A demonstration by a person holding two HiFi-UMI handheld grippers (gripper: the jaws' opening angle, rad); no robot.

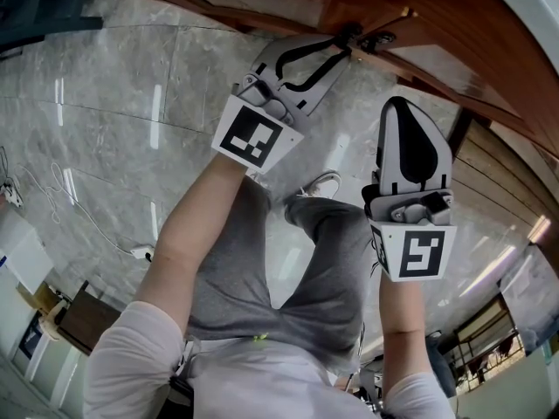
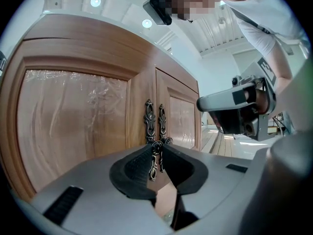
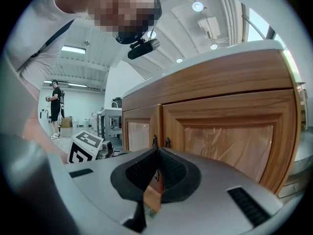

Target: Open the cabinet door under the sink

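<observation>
The wooden cabinet (image 2: 73,126) under a white countertop has two doors, which meet at a pair of dark ornate handles (image 2: 149,120). My left gripper (image 2: 157,147) is shut on a drop pull (image 2: 153,166) that hangs between its black pads; it seems to belong to the left-hand handle. In the head view the left gripper (image 1: 346,37) reaches up to the handles (image 1: 377,38) on the cabinet front. My right gripper (image 1: 397,105) hangs back from the cabinet, shut with nothing in it. In the right gripper view the same handles (image 3: 154,141) show beyond its closed tips (image 3: 157,152). Both doors look flush.
Grey marble floor tiles (image 1: 113,103) lie below, with cables (image 1: 52,199) at the left. The person's grey-trousered legs (image 1: 288,278) and a shoe (image 1: 321,183) stand close before the cabinet. Another person (image 3: 55,109) stands far off in the room.
</observation>
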